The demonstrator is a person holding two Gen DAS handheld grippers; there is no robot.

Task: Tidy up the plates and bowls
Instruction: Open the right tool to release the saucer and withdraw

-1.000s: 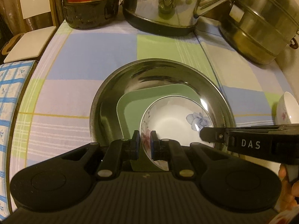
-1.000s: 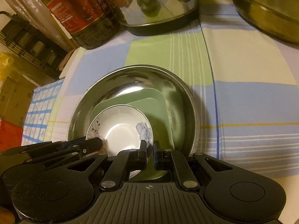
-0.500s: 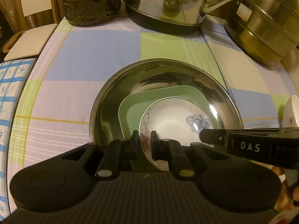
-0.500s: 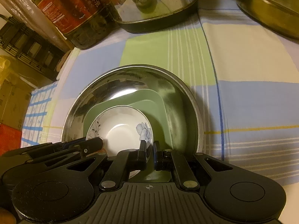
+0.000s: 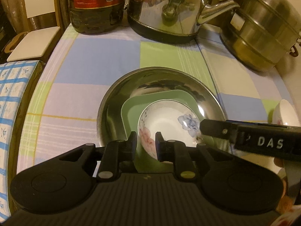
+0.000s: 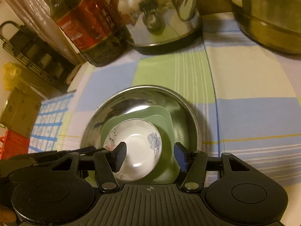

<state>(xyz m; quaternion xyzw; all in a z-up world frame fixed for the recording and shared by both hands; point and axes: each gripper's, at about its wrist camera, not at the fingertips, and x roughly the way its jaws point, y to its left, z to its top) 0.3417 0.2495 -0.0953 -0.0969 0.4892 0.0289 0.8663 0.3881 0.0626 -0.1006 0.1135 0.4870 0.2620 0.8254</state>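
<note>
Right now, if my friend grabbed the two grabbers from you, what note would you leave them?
Left gripper: jaws opening, flowered bowl rim between them, pads not pressing.
Right gripper: jaws opening, wide around the same bowl's rim.
Things: flowered bowl sits in the green square plate, which sits in the steel basin.
Done: those three are nested.
Left: a small flowered cup lies at the right edge, outside the stack.
</note>
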